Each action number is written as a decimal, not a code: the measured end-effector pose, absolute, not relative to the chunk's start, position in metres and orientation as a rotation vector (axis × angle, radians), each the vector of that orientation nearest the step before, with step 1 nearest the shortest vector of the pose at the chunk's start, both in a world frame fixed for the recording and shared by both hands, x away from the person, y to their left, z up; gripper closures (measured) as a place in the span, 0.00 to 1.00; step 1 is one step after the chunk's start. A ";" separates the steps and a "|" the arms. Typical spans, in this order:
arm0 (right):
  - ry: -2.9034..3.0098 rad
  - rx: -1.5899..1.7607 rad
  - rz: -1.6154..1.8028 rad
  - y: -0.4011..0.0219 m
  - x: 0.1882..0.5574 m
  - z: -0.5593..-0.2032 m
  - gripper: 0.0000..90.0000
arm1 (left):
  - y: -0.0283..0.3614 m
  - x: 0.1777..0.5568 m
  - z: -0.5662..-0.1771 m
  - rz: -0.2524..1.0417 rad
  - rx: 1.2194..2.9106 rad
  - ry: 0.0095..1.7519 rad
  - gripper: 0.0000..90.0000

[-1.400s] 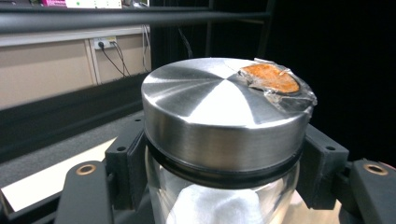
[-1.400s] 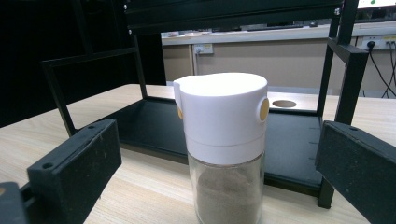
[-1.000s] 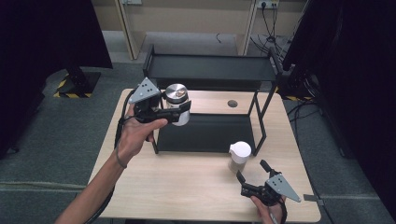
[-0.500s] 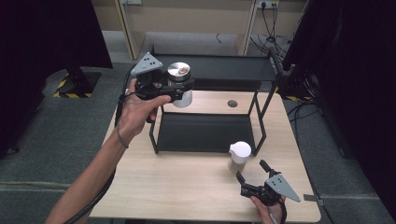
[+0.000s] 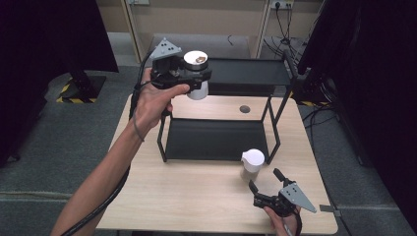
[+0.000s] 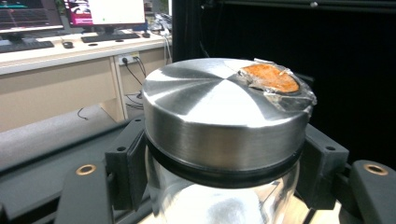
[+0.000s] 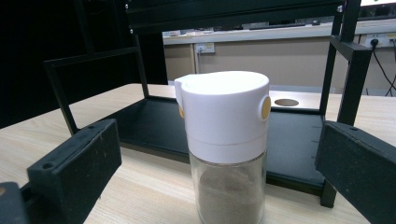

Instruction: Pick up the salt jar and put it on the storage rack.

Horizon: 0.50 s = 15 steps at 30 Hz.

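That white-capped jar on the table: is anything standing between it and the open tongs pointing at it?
Nothing visible does. The right tongs stand open, apart from the white-capped jar, with only bare table between.

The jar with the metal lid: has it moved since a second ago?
Yes. The jar has risen from beside the rack's lower shelf to its top shelf.

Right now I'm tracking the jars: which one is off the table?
The metal-lidded jar, clamped in the left gripper beside the rack's top shelf. The white-capped jar stands on the table, ungripped.
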State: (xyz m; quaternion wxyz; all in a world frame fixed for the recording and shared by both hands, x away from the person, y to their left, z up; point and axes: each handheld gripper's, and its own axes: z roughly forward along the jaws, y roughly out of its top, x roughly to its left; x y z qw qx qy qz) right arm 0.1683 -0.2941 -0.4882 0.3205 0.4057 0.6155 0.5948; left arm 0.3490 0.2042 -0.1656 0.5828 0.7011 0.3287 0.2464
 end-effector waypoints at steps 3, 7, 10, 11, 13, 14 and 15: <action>1.617 1.063 1.565 -0.294 0.168 -0.488 0.01 | 0.199 0.352 -0.160 0.598 1.633 0.786 0.34; 1.626 1.062 1.562 -0.294 0.169 -0.488 0.01 | 0.193 0.360 -0.156 0.620 1.623 0.819 0.34; 1.626 1.061 1.564 -0.294 0.169 -0.488 0.01 | 0.188 0.365 -0.154 0.638 1.622 0.847 0.34; 1.626 1.061 1.564 -0.294 0.169 -0.488 0.01 | 0.187 0.367 -0.154 0.642 1.617 0.857 0.34; 1.625 1.061 1.565 -0.294 0.169 -0.488 0.01 | 0.186 0.370 -0.155 0.653 1.608 0.869 0.34; 1.624 1.061 1.566 -0.294 0.169 -0.488 0.01 | 0.185 0.371 -0.155 0.660 1.605 0.877 0.34; 1.623 1.061 1.567 -0.294 0.169 -0.488 0.01 | 0.185 0.372 -0.156 0.663 1.597 0.887 0.34</action>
